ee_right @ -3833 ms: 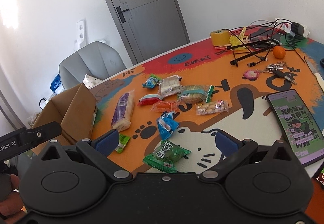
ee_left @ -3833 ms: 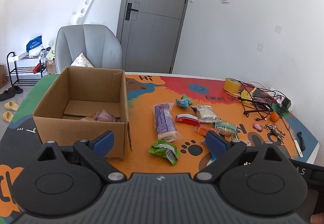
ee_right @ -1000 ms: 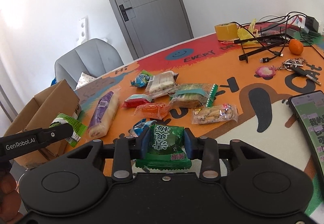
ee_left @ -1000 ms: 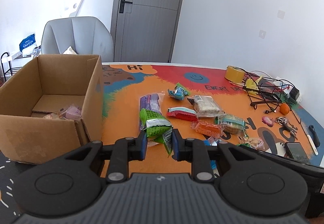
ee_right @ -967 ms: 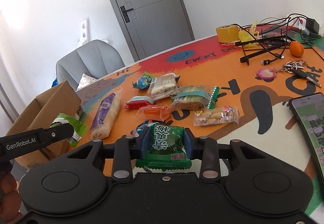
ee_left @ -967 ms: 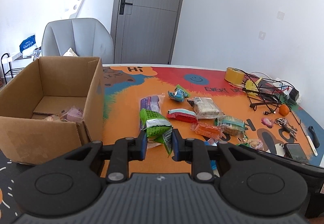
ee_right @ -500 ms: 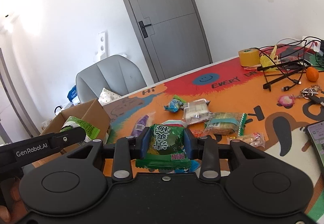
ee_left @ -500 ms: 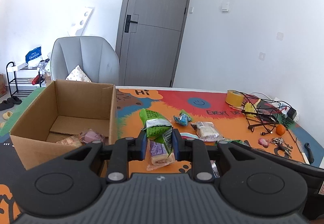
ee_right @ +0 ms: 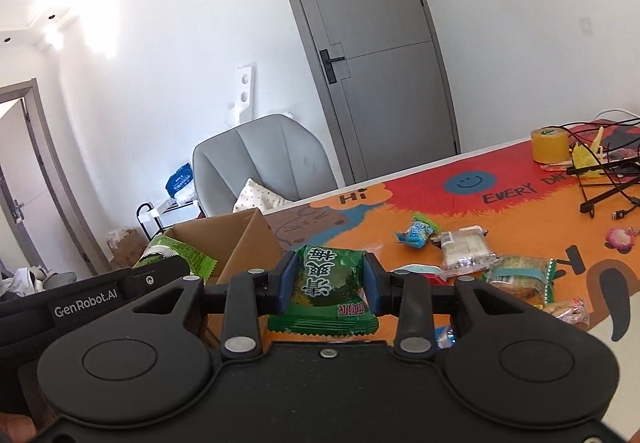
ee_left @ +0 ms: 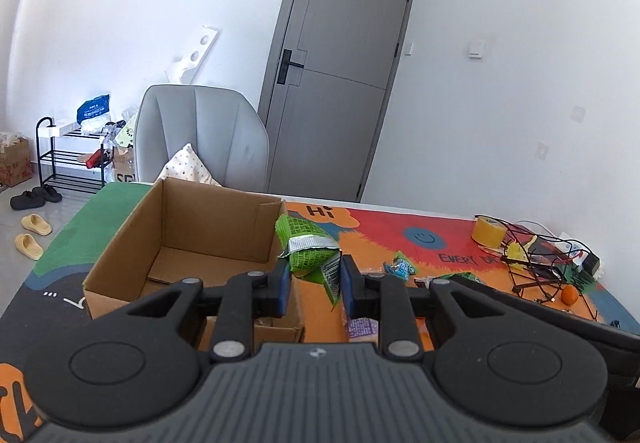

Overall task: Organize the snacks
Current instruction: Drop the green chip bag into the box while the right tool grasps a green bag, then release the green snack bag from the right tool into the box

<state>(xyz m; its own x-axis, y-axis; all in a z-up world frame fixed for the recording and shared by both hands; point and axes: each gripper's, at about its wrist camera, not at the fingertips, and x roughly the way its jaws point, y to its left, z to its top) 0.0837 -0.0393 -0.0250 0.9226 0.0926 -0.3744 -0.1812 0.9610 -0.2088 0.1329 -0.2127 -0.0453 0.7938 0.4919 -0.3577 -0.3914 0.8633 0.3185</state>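
Green packet (ee_left: pixel 308 255) pinched between left fingers (ee_left: pixel 283 283); dark-green packet (ee_right: pixel 330 285) between right fingers (ee_right: pixel 289 283).

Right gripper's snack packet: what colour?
Green packet with dark printed characters; clearest in the right wrist view.

A crumpled green snack packet (ee_left: pixel 306 253) is clamped between the blue pads of the left gripper (ee_left: pixel 312 285) — held above the table (ee_left: pixel 400 243), just beside the near right corner of an open cardboard box (ee_left: pixel 192 239).
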